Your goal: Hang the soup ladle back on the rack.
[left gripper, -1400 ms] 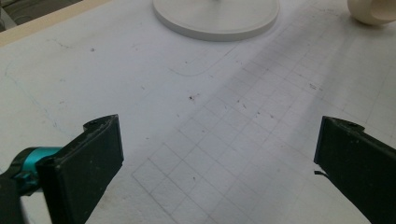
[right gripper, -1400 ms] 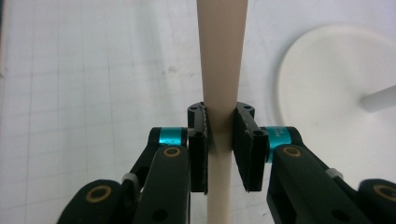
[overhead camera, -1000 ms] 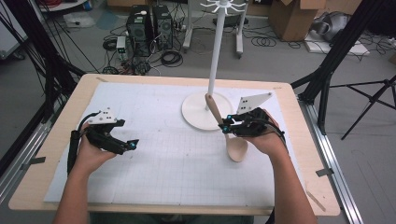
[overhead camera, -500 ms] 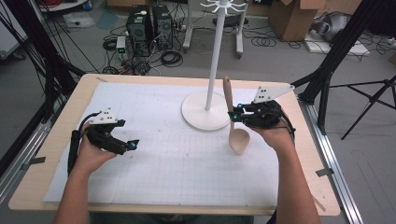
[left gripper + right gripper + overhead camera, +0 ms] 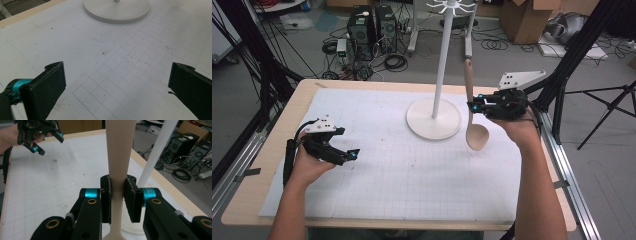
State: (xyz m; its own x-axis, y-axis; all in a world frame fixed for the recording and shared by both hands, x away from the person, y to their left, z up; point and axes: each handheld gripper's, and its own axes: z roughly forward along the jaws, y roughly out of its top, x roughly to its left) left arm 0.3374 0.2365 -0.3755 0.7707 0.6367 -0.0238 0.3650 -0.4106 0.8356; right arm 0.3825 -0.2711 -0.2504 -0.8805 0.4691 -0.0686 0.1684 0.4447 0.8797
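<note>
High view: my right gripper (image 5: 473, 106) clamps the wooden spoon (image 5: 473, 109) on its handle and holds it upright above the table (image 5: 272, 200), bowl down and handle tip up, just right of the white hook stand (image 5: 439, 70); my left gripper (image 5: 351, 154) rests low over the gridded mat (image 5: 402, 175), well apart from both. I judge the step in hand to be hanging the spoon on the stand's top hooks, so I would lift it straight up, keeping it vertical and clear of the pole until the tip reaches hook height. Left gripper view: the jaws stand wide apart with nothing between them, over bare mat (image 5: 120, 75), the stand's round base (image 5: 116, 11) ahead. Right gripper view: both pads (image 5: 106, 197) press flat on the spoon's handle (image 5: 120, 152), the pole (image 5: 157, 150) passing close behind at the right. The grip sits low on the handle, so a slow wrist should keep the spoon from pivoting.
</note>
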